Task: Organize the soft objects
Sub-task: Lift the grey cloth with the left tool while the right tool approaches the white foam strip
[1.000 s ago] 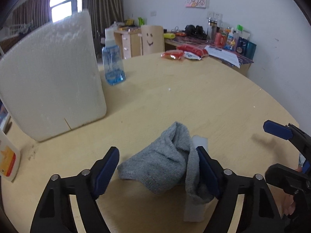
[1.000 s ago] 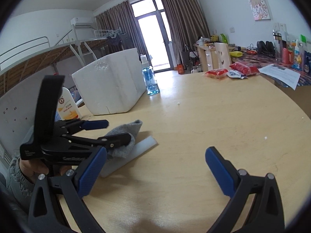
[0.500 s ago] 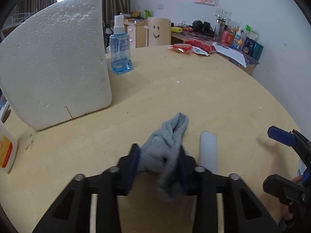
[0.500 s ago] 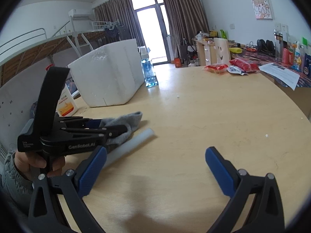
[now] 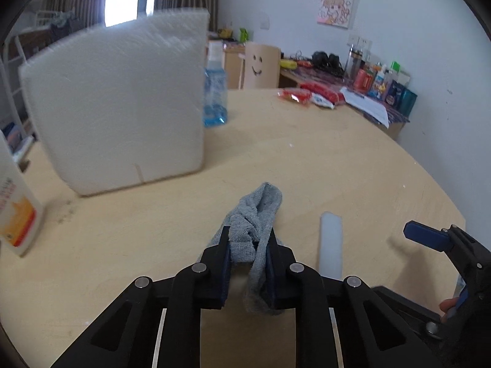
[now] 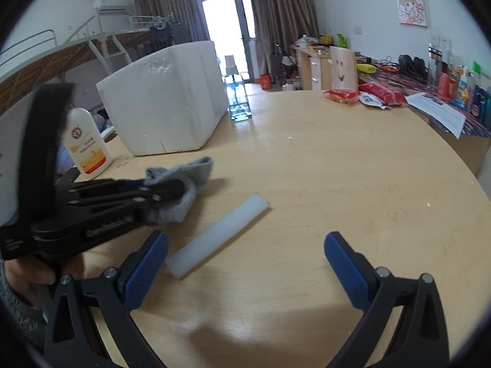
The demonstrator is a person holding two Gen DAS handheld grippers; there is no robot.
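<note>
Here the left gripper point(image 5: 248, 247) pinches the grey sock point(image 5: 256, 211) beside the foam box point(image 5: 116, 104); right gripper point(image 6: 245, 263) spread.

Daylight enters through the window point(image 5: 129, 1) and the glass door point(image 6: 228, 27), both blown out to white. The room is evenly and softly lit. The table point(image 6: 353, 165) carries soft shadows, darkest beneath the right hand-held gripper point(image 6: 245, 257). In the left view the foam box point(image 5: 119, 101) and bottle point(image 5: 214, 92) smear with motion blur; in the right view the left hand-held gripper point(image 6: 172, 190) blurs. Fisheye bending curves the edges, and black vignette fills the corners.
</note>
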